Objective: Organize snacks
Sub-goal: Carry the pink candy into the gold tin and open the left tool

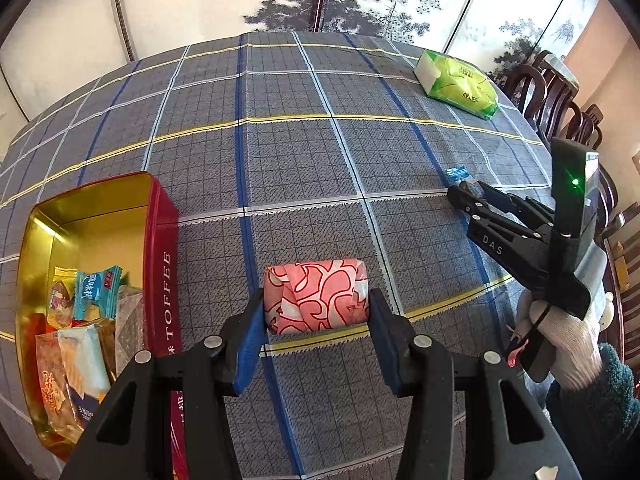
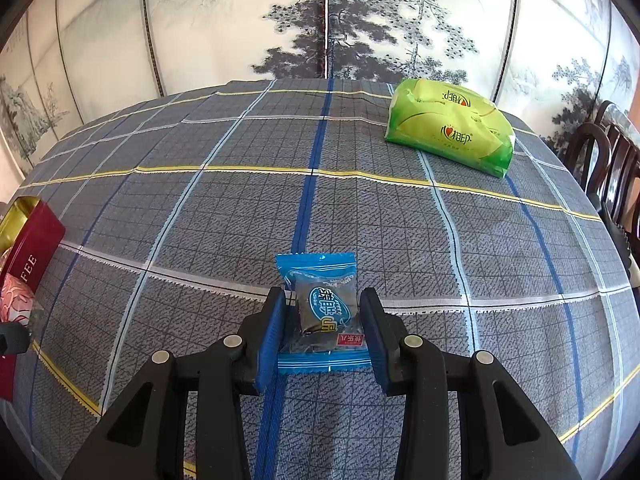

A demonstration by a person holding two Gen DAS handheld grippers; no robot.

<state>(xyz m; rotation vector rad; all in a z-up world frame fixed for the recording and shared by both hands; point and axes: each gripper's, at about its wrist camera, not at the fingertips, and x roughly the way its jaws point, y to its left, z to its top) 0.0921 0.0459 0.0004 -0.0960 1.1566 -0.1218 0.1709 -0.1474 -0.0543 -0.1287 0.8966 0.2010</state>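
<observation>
Here, both claws work at once, each on one loose snack to the right of the open toffee tin. The left claw straddles the pink-wrapped sweet, which lies on the checked table just right of the tin; its blue pads touch or nearly touch the wrapper's two ends, so the grip appears to be closing rather than set. The right claw, well right of the tin, brackets the blue packet, which lies flat on the cloth; its pads sit against the packet's side edges, but whether they press cannot be told. The tin already holds several wrapped snacks. A green tissue pack lies far beyond, away from the tin. Judged step: pick-up of two remaining items. The next move calls for firm closure on each, a lift, then carriage leftward over the tin's rim.
</observation>
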